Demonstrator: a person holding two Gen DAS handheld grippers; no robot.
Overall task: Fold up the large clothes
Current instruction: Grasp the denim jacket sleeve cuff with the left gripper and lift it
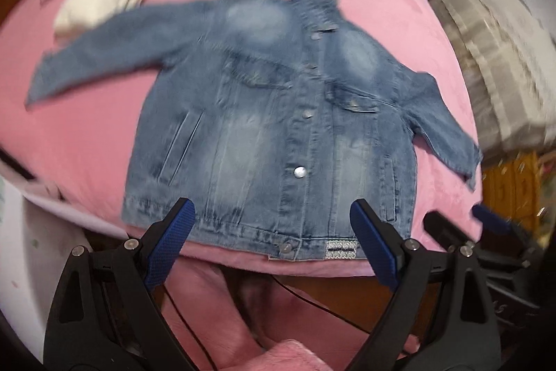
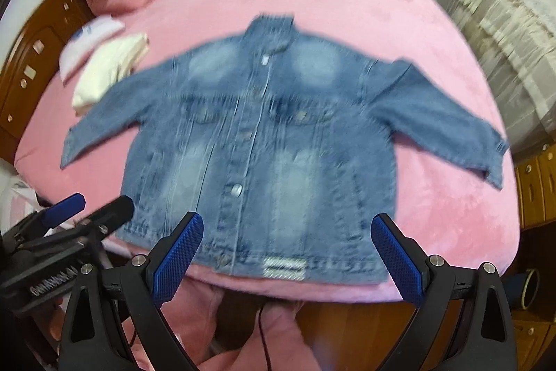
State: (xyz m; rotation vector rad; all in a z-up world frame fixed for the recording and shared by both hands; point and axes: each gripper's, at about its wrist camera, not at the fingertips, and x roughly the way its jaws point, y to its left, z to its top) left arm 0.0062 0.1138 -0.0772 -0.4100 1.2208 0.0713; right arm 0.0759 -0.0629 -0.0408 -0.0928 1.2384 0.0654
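**Two open claws, nothing held yet**

Spread flat, front up, on the pink bed [image 2: 347,9]: denim jacket [image 2: 264,141], buttoned, sleeves out. Left gripper [image 1: 271,232] and right gripper [image 2: 288,242] wide apart at the jaws, empty, near the hem. Likely trouble — pinching only the top layer of stiff denim, dragging the hem off the edge, uneven fold.

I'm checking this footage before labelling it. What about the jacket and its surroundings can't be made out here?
- Denim jacket: motion blur in both wrist views smears stitching and the striped hem tag.
- Jacket's back: hidden, lying face up on the pink bed.
- Folded cream cloth: blurred, type unclear.
- Right gripper in the left view: blurred, cut off.
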